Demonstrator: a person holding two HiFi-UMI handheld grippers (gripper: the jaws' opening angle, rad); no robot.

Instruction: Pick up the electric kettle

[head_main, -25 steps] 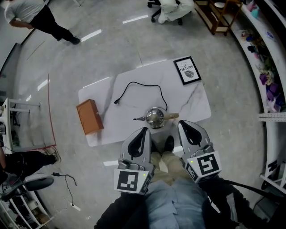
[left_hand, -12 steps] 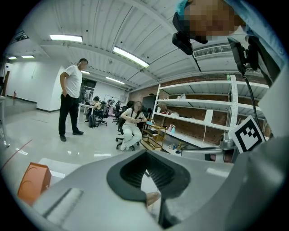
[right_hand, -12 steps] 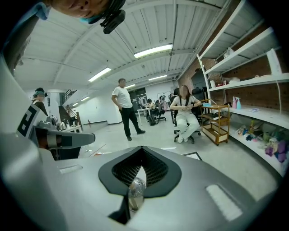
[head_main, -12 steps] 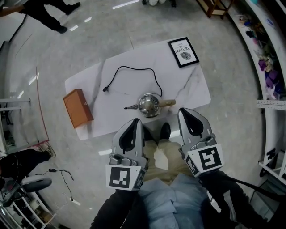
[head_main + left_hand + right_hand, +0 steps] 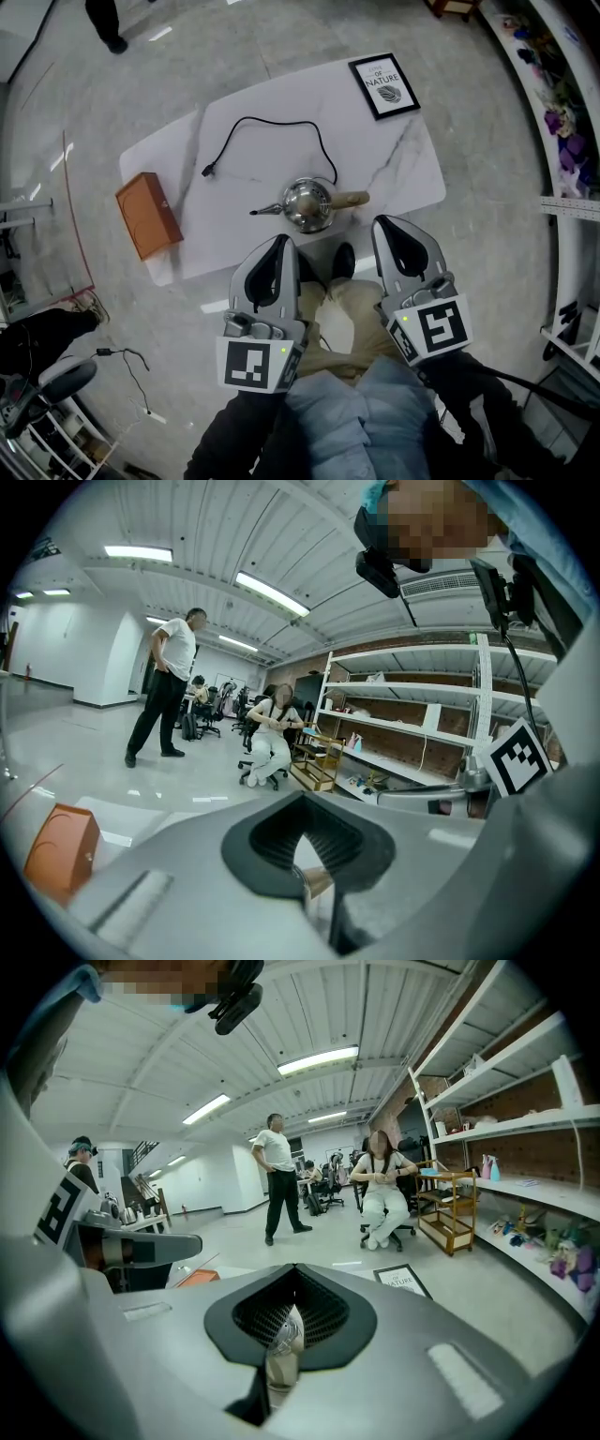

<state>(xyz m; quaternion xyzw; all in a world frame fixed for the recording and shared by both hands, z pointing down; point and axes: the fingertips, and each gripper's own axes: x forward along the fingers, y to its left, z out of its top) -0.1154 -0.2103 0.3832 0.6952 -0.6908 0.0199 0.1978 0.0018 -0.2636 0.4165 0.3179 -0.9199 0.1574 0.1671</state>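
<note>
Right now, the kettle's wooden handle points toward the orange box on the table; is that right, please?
Not quite: in the head view the kettle points its spout toward the orange box on the table; its wooden handle points away.

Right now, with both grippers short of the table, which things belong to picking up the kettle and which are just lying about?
Part of the job: electric kettle; left gripper; right gripper.
Just lying about: black power cord; orange box; framed Nature print.

Open-plan lab-cum-office premises: polished grey floor [image 5: 94,112], ceiling strip lights [image 5: 272,593], tiered wall shelving [image 5: 525,1124] at frame right, wheeled office chair [image 5: 409,1232] mid-frame.
</note>
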